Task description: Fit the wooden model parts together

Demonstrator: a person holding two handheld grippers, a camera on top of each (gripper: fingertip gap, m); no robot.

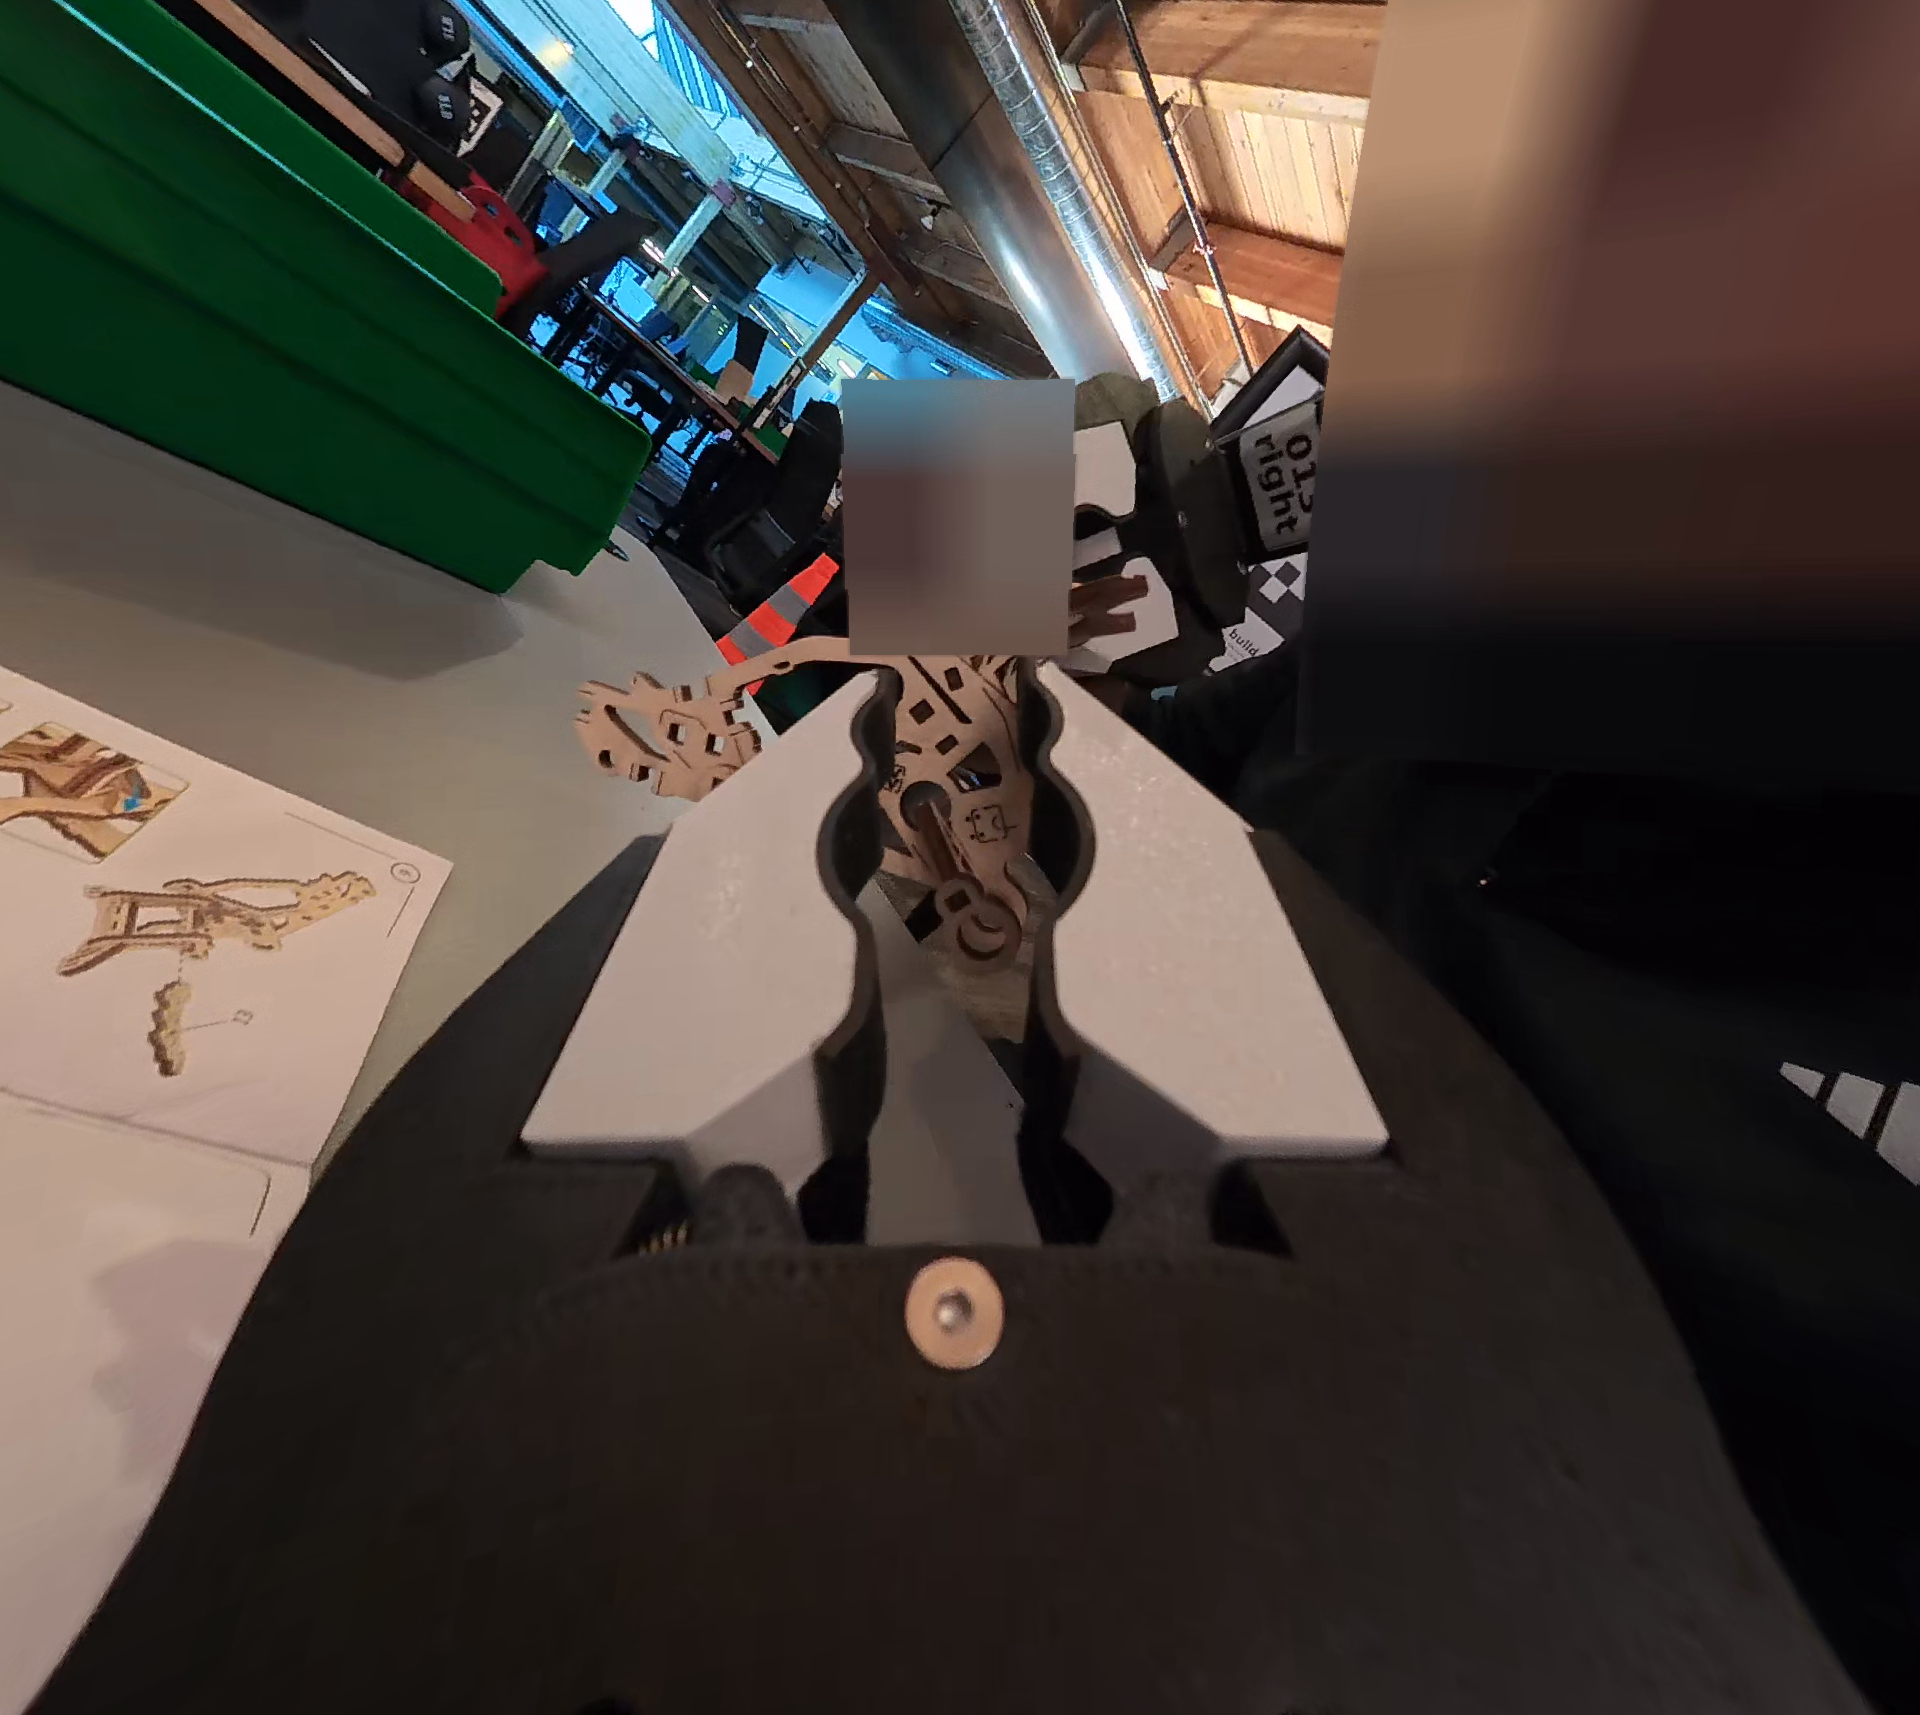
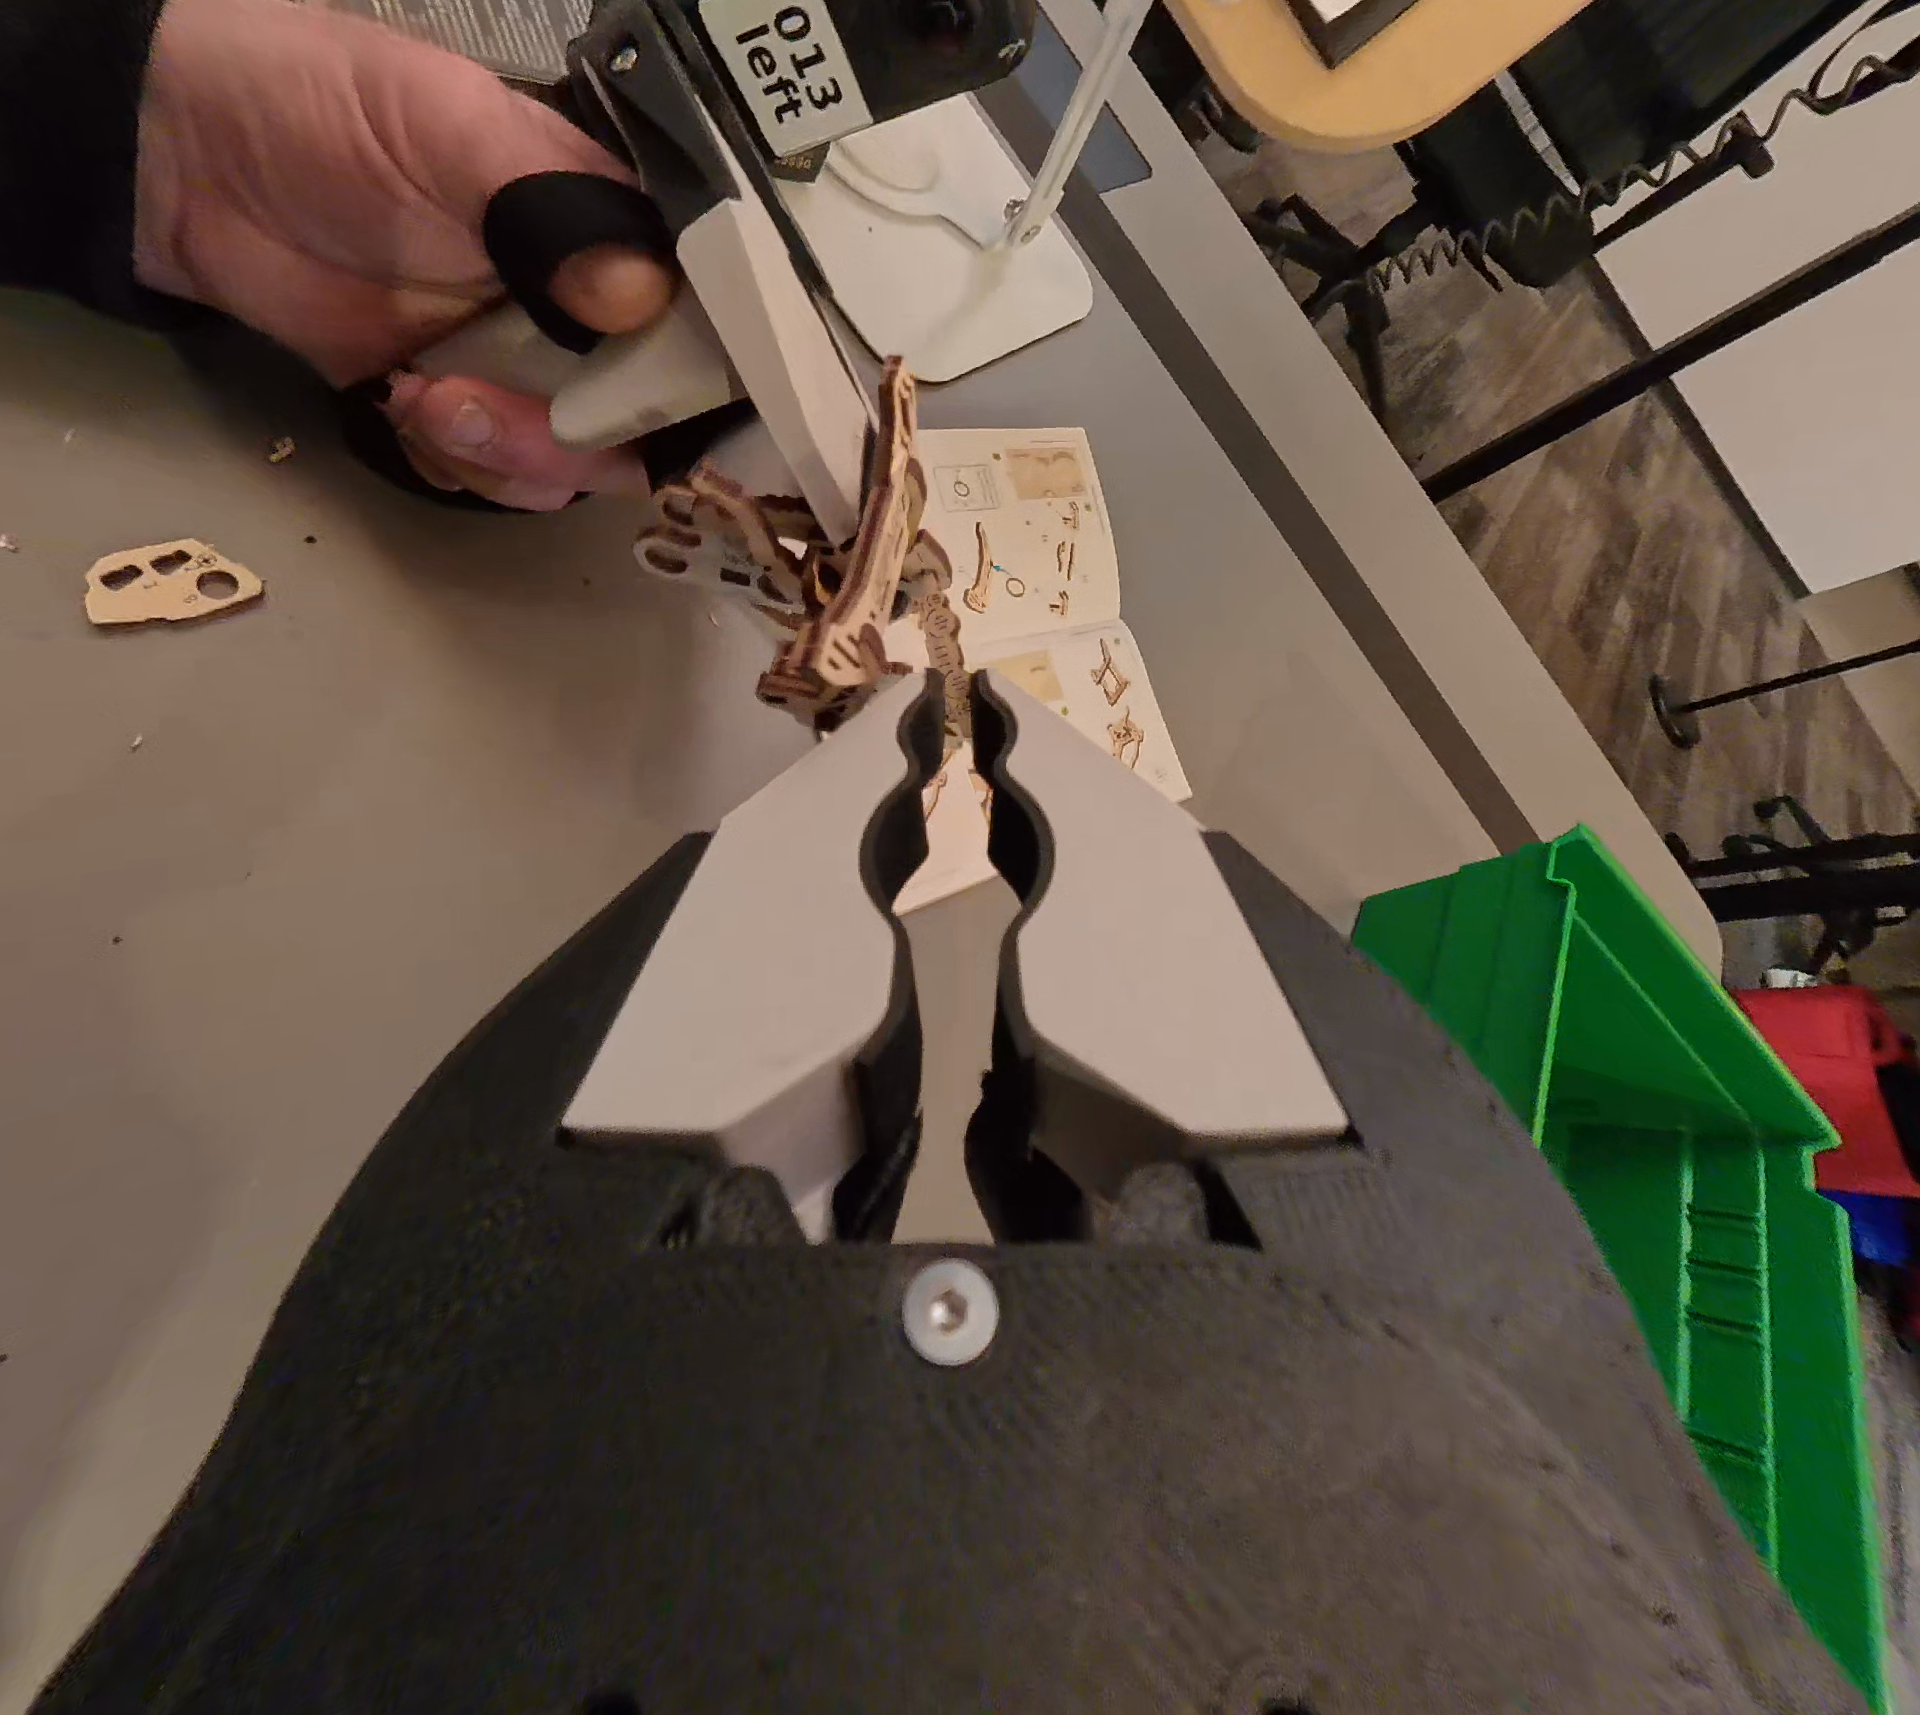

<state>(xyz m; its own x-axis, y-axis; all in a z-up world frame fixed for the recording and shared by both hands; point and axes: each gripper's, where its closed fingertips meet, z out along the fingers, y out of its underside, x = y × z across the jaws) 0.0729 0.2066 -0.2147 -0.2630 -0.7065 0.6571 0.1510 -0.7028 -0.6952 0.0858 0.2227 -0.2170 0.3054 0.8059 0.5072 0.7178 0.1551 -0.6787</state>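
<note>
Grey table [image 2: 312, 834] lies bare to the left of the right gripper [image 2: 958, 689], whose fingers are closed on a thin strip of the wooden model [image 2: 847, 626] just at their tips. Beyond, the left gripper [image 2: 831, 491] clamps the same model, lifted off the surface. Farther left a loose wooden piece [image 2: 171, 587] lies well apart; the instruction sheet [image 2: 1049, 543] lies behind, near the table edge, and a green bin [image 2: 1621, 1094] stands right

1. Grippers: two, the left gripper [image 2: 831, 512] and the right gripper [image 2: 951, 699], each with two grey fingers [image 2: 769, 938].
2. Wooden model [image 2: 831, 616]: one assembly, held up between them.
3. Loose wooden part [image 2: 171, 585]: one, flat on the bench [image 2: 312, 834].
4. Instruction sheets [image 2: 1039, 543]: two (overlapping).
5. Green bin [image 2: 1662, 1146]: one in the right wrist view.
6. Hand [image 2: 343, 211]: one.
</note>
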